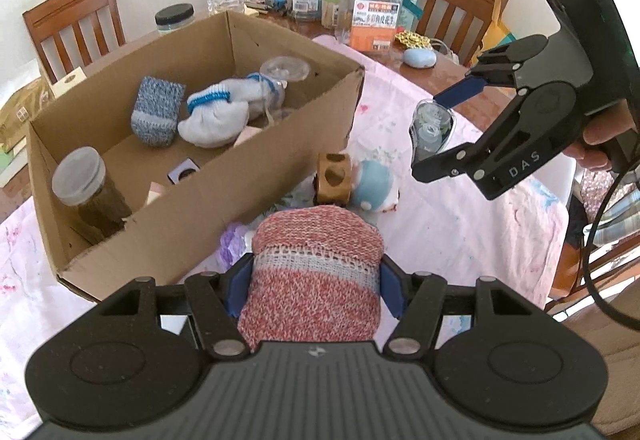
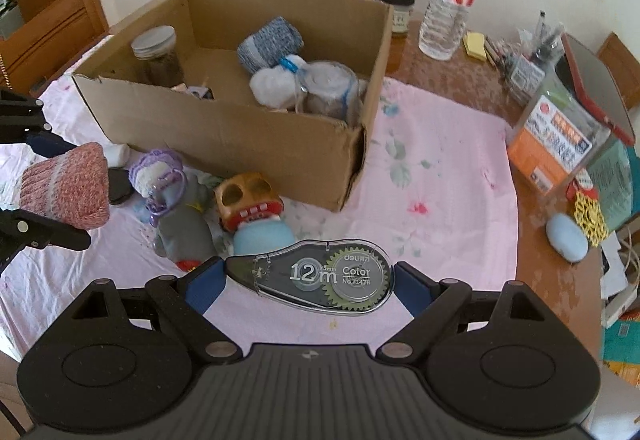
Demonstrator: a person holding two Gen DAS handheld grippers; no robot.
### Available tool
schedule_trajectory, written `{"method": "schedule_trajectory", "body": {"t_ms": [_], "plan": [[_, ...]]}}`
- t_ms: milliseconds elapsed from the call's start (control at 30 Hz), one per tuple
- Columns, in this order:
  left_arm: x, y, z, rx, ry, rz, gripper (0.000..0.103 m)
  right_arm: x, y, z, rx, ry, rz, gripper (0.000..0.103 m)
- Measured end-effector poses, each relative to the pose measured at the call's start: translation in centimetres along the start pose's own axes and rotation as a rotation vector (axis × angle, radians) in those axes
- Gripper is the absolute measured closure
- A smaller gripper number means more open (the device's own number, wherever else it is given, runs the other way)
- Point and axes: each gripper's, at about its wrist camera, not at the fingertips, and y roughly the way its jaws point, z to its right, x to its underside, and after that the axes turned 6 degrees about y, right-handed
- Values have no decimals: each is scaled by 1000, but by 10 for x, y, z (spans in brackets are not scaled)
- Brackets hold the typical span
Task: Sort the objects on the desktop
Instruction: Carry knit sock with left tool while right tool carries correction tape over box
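My left claw clamps the knitted roll, my right claw the correction tape lengthwise; the box probably lies nearer my left

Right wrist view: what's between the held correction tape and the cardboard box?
Between correction tape and cardboard box: a brown toy car and a blue plush on pink cloth, seen in the right wrist view.

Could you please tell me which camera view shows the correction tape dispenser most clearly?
The right wrist view: the correction tape dispenser lies flat-on between the right gripper's pads, label and gear readable. The left wrist view shows the dispenser small and edge-on in that gripper, its details unreadable.
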Motion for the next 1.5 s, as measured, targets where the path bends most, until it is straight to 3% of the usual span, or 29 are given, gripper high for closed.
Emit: {"method": "schedule_trajectory", "body": {"t_ms": [733,1500], "plan": [[-33,-29,-8,-50,25,80,40,-33,-38,-21,-37,-134,117,10],[-66,-33,-41,-151,34,127,40,-73,-44,-43,-62,-225,197,10]]}}
